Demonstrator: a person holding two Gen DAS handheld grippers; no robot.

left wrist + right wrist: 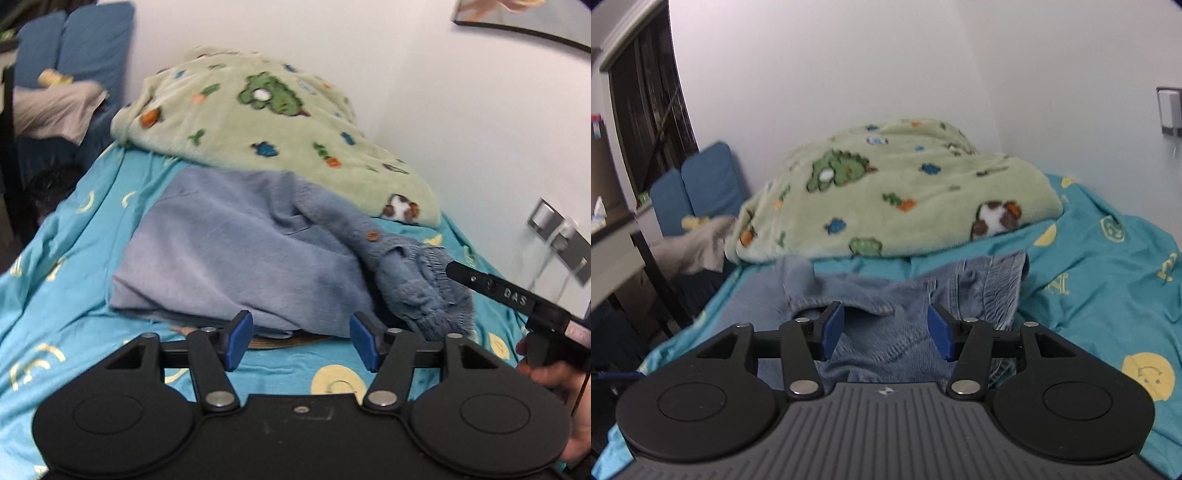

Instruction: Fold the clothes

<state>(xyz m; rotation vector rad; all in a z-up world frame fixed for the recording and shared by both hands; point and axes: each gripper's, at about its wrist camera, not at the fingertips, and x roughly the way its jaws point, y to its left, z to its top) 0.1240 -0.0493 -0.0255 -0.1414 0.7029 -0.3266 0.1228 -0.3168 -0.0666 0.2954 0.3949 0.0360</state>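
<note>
On the turquoise bed sheet [66, 236], in front of a green fleece blanket [266, 110], lies a blue denim garment [229, 251], doubled over in a rough rectangle. Its long axis runs from the near left to the far right in the left wrist view, and at the right end the knitted, fringed part [417, 280] with a brown button [373, 233] is bunched up and not flat.

The left gripper [301, 341] stands wide open just before the near edge of the garment, with nothing between its blue pads [238, 339]. The right gripper [884, 330] is also wide open and holds nothing; it hangs low over the bunched right end, where the denim fills the space under its pads [940, 334], but I cannot tell if they touch the cloth. So the right gripper is nearer to the untidy part.

I judge that the flat body may already be folded and the right end still wants laying over, or that this is a loose heap waiting to be spread.
</note>
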